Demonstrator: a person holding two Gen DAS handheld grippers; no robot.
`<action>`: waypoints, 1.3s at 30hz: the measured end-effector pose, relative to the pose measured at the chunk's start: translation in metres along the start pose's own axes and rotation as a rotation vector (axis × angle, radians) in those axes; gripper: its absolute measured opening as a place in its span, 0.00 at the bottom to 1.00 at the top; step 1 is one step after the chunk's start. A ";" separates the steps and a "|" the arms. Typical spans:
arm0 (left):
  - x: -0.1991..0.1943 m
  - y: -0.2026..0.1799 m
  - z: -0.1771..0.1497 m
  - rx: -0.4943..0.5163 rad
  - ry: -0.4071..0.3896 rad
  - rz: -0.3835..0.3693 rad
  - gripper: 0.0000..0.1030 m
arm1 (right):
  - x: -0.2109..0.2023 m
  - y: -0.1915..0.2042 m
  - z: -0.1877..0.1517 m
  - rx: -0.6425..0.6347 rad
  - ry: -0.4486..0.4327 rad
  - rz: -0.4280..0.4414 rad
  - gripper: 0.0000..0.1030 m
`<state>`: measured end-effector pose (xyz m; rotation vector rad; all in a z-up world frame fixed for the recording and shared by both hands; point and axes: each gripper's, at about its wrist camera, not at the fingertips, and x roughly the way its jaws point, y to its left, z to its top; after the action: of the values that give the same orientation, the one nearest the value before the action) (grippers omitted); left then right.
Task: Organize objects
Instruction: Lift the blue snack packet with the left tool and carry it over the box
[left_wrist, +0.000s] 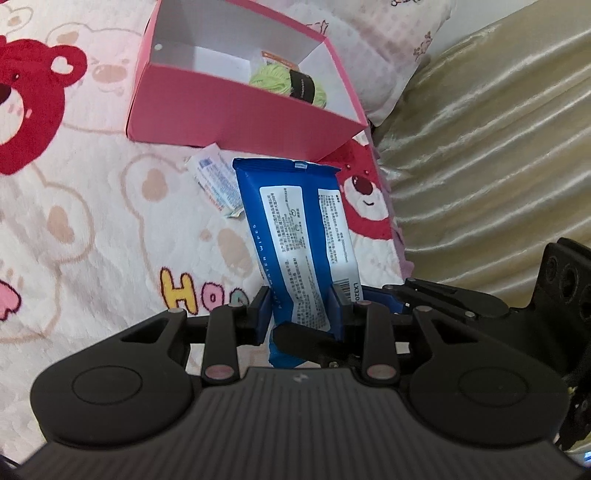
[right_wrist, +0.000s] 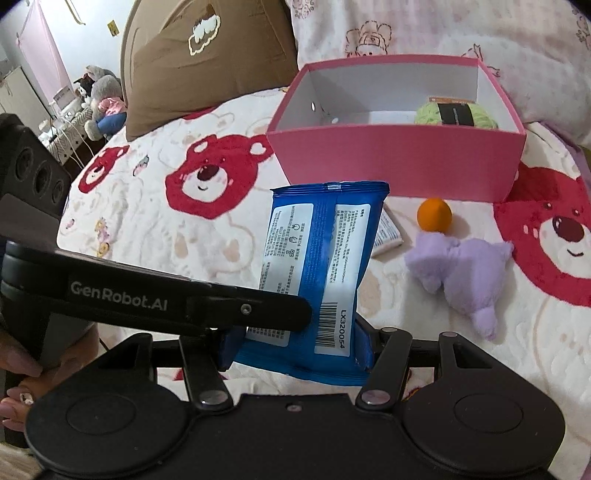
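Above the bear-print blanket (right_wrist: 155, 236) I've got the blue wipes pack (right_wrist: 317, 266) pinched by both my left gripper (left_wrist: 301, 310) and right gripper (right_wrist: 295, 350) — next, I reckon, carry it forward into the pink box (right_wrist: 399, 162) beside the green yarn (right_wrist: 456, 114).

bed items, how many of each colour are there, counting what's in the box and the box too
Blue: 1, the wipes pack, gripped by both the left gripper and the right gripper
Pink: 1, the box
Green: 1, the yarn ball in the box
Orange: 1, the ball
Purple: 1, the plush toy
White: 1, the small packet
Total: 6
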<state>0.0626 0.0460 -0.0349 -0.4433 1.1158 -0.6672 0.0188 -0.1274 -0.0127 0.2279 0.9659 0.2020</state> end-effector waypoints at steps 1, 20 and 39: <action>-0.002 -0.002 0.004 -0.002 0.002 0.000 0.29 | -0.002 0.000 0.003 0.001 0.002 0.002 0.62; -0.020 -0.025 0.054 0.034 -0.033 0.062 0.29 | -0.015 -0.002 0.062 -0.014 -0.016 0.044 0.62; -0.017 -0.043 0.113 0.045 -0.055 0.182 0.30 | -0.003 -0.010 0.118 -0.026 0.002 0.055 0.62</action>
<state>0.1503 0.0260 0.0472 -0.3152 1.0723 -0.5160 0.1159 -0.1502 0.0520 0.2301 0.9588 0.2649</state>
